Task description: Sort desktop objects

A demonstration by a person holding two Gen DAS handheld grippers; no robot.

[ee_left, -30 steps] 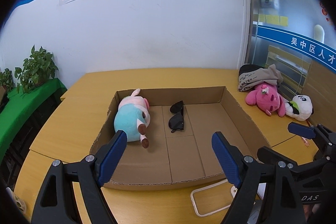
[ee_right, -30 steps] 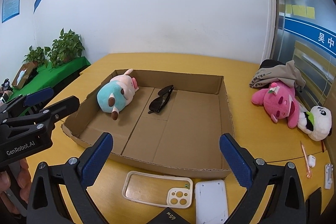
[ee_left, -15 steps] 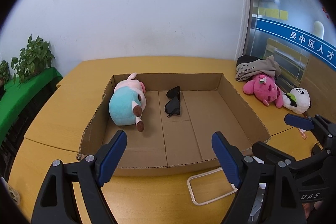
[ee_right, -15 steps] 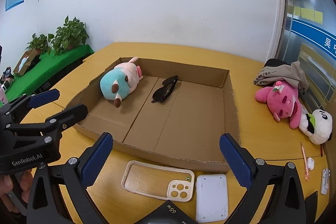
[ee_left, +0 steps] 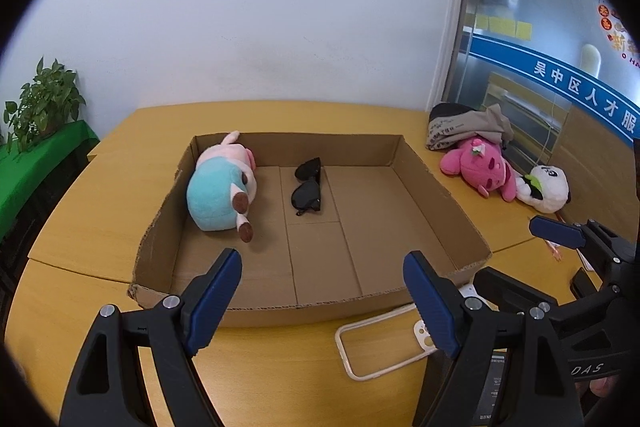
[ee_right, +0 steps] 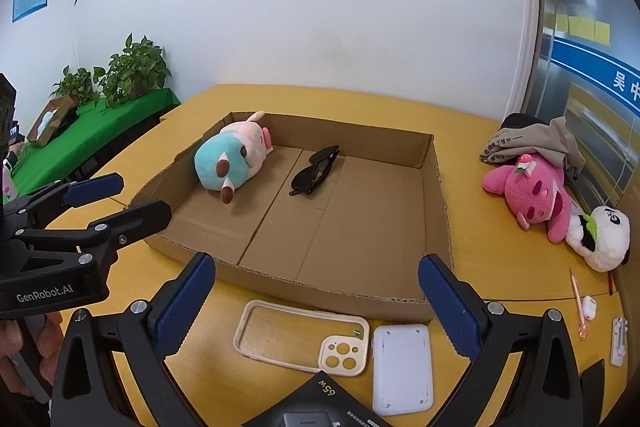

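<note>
A shallow cardboard box (ee_left: 460,211) (ee_right: 436,187) lies on the yellow table. Inside it, at the far left, rests a teal and pink plush (ee_left: 222,195) (ee_right: 232,159), with black sunglasses (ee_left: 307,187) (ee_right: 316,171) beside it. My left gripper (ee_left: 322,301) hovers open before the box's near wall, empty. My right gripper (ee_right: 316,301) is open too, above a cream phone case (ee_right: 300,337) (ee_left: 380,347) and a white power bank (ee_right: 402,367). A pink plush (ee_right: 532,191) (ee_left: 478,169) and a panda plush (ee_right: 600,239) (ee_left: 546,189) lie right of the box.
A grey cloth bag (ee_right: 532,139) sits behind the pink plush. A pen (ee_right: 578,307), a white earbud case (ee_right: 588,307) and a small white item (ee_right: 618,341) lie at the right edge. A black charger box (ee_right: 320,403) is near me. Potted plants (ee_right: 132,71) stand on a green-covered bench at left.
Both views have tilted slightly, so the box and toys sit a little differently in frame. Both grippers stay wide open and nothing on the table has moved.
</note>
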